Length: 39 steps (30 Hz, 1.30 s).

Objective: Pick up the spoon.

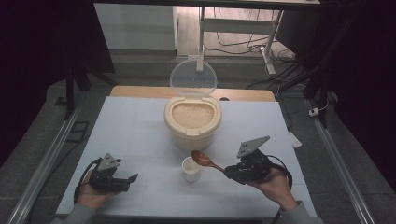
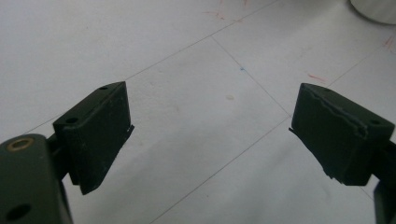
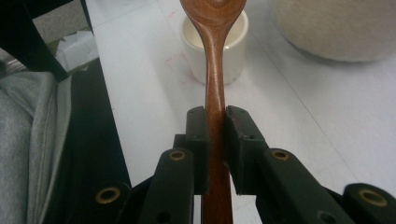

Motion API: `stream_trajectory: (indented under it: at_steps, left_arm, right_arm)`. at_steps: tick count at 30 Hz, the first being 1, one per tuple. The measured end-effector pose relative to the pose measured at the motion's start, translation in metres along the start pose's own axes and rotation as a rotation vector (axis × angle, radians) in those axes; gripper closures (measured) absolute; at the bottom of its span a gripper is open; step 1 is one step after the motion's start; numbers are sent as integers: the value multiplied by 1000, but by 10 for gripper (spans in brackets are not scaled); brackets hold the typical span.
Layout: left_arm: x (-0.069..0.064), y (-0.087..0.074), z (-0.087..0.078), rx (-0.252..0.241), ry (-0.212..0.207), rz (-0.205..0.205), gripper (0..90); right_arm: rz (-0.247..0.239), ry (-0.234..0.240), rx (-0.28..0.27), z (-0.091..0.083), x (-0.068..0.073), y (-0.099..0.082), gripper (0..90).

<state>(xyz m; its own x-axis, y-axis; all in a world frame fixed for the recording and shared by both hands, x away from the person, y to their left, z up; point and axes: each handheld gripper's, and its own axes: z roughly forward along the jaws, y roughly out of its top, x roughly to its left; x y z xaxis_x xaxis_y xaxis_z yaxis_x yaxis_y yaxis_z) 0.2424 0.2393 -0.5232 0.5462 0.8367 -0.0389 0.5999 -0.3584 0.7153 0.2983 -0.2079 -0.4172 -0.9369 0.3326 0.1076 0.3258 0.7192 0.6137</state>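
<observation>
So there's one white surface (image 1: 140, 135) with three things on it or over it: one cream rice container (image 1: 192, 122), one small white cup (image 1: 191, 169), one wooden spoon (image 1: 205, 160). The container sits toward the far edge at the middle, its clear lid (image 1: 193, 78) flipped up, rice showing inside. The cup is near the front edge, just ahead of the container.

Right tongs (image 1: 232, 171) are clamped tight on the spoon's handle, bowl hanging right above the cup; the bowl's tip is cut off in the right gripper view. Left tongs (image 1: 133, 179) sit by the front-left corner, jaws wide apart, nothing between them. Can't make out what's in the cup.
</observation>
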Motion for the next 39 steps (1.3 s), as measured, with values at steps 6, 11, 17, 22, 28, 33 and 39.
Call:
stream_trajectory:
  at_steps: [6, 11, 17, 22, 28, 33, 39]
  left_arm:
    - [0, 0, 0, 0, -1, 1, 122]
    - [0, 0, 0, -2, -1, -1, 122]
    - [0, 1, -1, -7, -2, 3, 122]
    - [-2, 4, -4, -22, -7, 13, 123]
    - [-13, 23, -20, -92, -40, 61, 136]
    - [-37, 49, -31, -132, -94, 165, 153]
    - [-60, 72, -27, -133, -143, 244, 152]
  right_arm:
    - [-47, 4, 7, 6, 4, 14, 790]
    - [-85, 16, 11, 13, 7, 25, 790]
    - [-103, 20, 19, 21, 7, 33, 790]
    - [-109, 15, 29, 25, 8, 35, 790]
    - [-130, 17, 36, 27, 9, 37, 790]
    - [-138, 24, 52, 33, 10, 40, 790]
    - [-159, 33, 65, 40, 13, 44, 790]
